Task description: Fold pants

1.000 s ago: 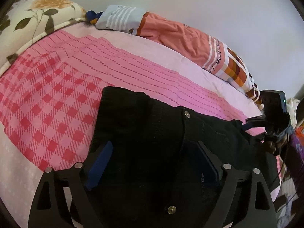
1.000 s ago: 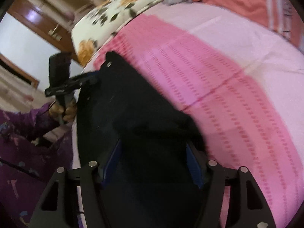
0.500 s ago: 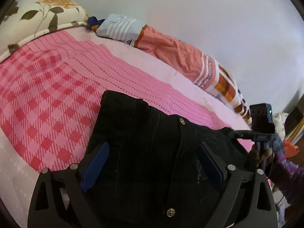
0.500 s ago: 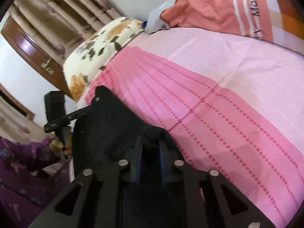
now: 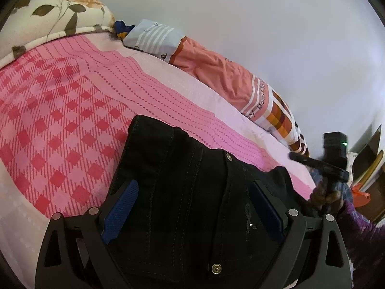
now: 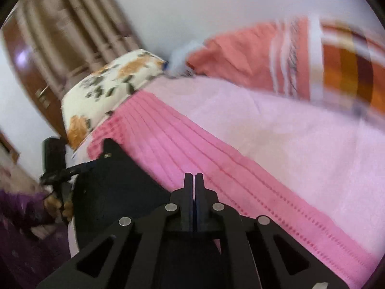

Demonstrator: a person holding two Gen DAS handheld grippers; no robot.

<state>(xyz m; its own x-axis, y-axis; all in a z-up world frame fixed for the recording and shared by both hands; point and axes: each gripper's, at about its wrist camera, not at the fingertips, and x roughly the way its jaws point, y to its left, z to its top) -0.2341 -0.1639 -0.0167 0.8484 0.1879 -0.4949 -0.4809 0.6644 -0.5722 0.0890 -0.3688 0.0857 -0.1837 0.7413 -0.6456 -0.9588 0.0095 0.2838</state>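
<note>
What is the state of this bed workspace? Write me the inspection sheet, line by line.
Surface: pink checked bedsheet, laid over the bed.
Job's things: black pants lying on the sheet, waistband buttons showing.
Clutter: floral pillow and a rumpled orange blanket along the wall.
Grippers: left tool open, astride the pants, pads not pressing. Right tool shut at the pants' edge; whether cloth is pinched cannot be told.
Cables: nothing seen.
Surroundings: white wall, brown curtain, a person's purple sleeve.
</note>
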